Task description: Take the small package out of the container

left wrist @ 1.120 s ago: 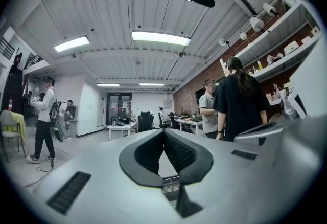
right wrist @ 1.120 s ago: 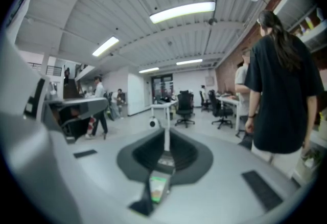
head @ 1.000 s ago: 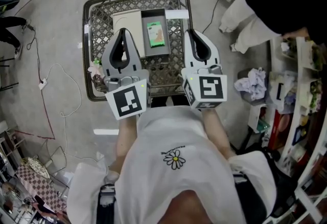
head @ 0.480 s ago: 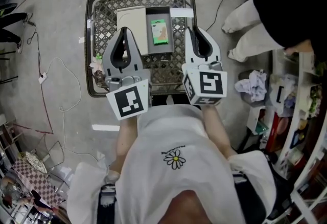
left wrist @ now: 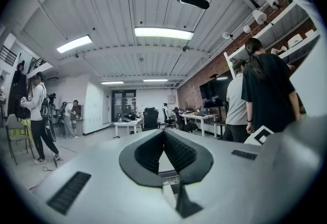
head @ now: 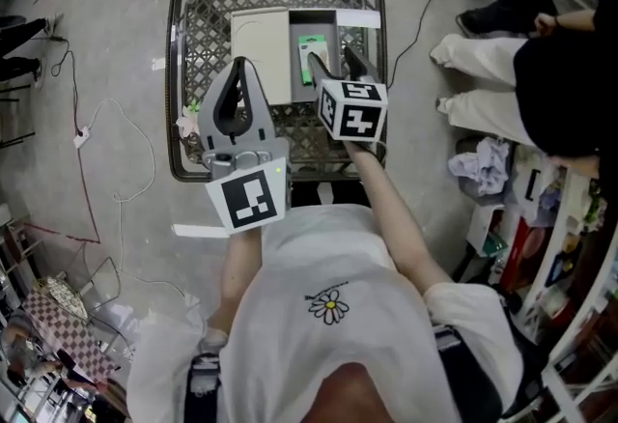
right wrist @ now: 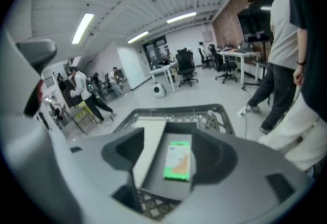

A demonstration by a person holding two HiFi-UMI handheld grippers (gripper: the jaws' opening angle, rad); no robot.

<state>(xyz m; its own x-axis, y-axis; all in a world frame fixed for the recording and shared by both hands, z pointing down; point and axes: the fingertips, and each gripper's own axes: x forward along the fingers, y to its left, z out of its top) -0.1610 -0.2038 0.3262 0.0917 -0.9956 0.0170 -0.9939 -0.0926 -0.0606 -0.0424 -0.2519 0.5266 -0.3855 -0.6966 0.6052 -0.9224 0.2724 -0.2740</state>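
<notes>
A small green package lies flat in a grey open box with a cream flap beside it, inside a dark lattice basket on the floor. My right gripper hangs over the box, jaws opening and wide apart. The package shows between them from above, untouched. My left gripper is shut and empty at the basket's near left side, pointing out at the room.
Seated or standing people's legs are close to the basket's right. Cables trail on the floor at left. Cluttered shelves stand at the right. Two people stand near in the left gripper view.
My right gripper has swung forward and left over the grey box, and its jaws have gone from shut to wide apart. The left gripper has stayed put.
</notes>
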